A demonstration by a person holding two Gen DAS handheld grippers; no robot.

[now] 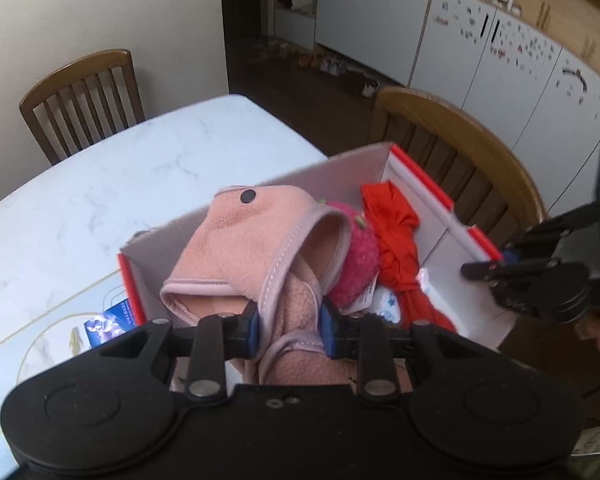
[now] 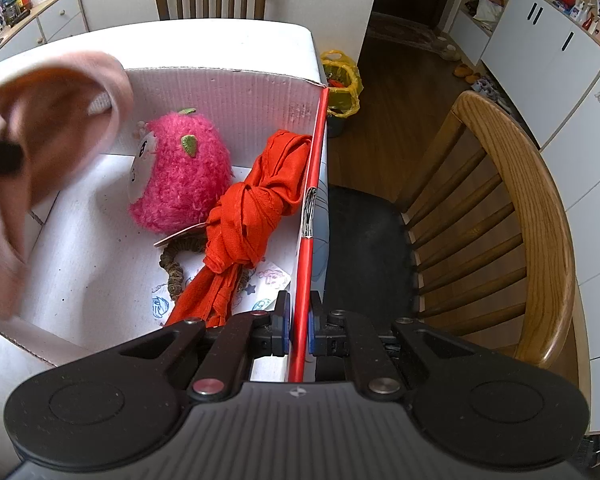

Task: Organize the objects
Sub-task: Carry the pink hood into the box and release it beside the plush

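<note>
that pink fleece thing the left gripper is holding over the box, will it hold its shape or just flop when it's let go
Likely floppy: the pink fleece garment already sags and folds where the left gripper pinches it. It probably weighs little, being thin soft fabric. Released, it should slump into the cardboard box over the pink plush toy rather than roll.

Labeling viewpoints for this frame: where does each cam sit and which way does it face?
Left wrist: sits behind the left claw, above the cardboard box, facing forward and down; the claw grips a pink fleece garment; the right claw shows at right.
Right wrist: sits behind the right claw, at the box's red-edged side wall, which it clamps; the chair is at right.
Shared: box, garment, pink plush toy, knotted red cloth.
</note>
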